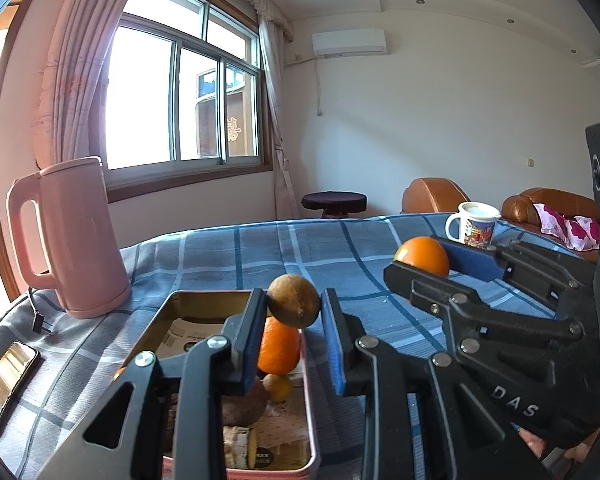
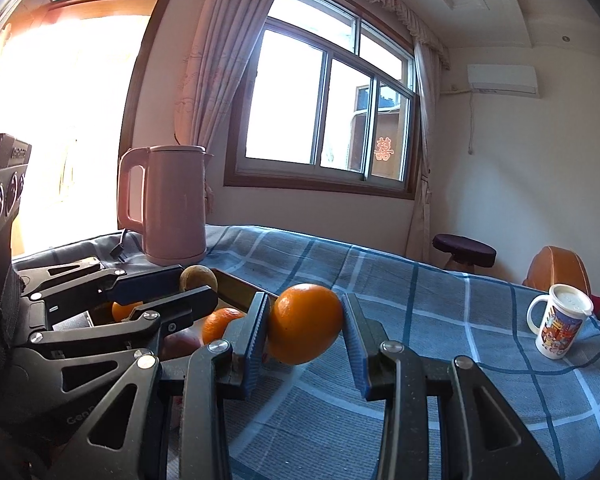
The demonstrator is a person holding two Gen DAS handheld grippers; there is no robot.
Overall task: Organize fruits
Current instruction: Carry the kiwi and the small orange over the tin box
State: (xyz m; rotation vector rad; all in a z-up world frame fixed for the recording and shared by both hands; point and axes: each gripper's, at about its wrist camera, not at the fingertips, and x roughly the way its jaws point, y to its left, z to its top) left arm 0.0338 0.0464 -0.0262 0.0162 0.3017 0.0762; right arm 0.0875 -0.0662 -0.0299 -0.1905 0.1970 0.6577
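Plainly, two fruits are carried at once, so risk is doubled: each round fruit is pinched only at its widest sides w/ nothing under it, and a slip or roll out of the pads is likely if either wrist is tilted or jolted. The left hand-held gripper (image 1: 294, 312) is closed down on a brown-skinned round fruit (image 1: 294, 300), pads pressed on both sides, fruit held in the air above the tin tray (image 1: 310, 420). The right hand-held gripper (image 2: 305, 332) is likewise clamped on a large orange (image 2: 305, 324), held clear of the blue checked cloth on the counter (image 2: 440, 320). Seen from the left wrist, the right tool sits at approx 3 o'clock, near; a knock between the two is possible if both are steered to the tray together. The tray is already part-filled: an orange (image 1: 278, 346), a small yellow fruit (image 1: 277, 387) and a brownish item are seen inside, so a dropped fruit could bounce off them and over the low rim. A pink kettle (image 1: 80, 236) stands at approx 10 o'clock of the tray, a phone (image 1: 6, 380) at approx 9, a lidded mug (image 2: 558, 328) well apart at 2 o'clock; a rolling fruit could reach the cloth edge.
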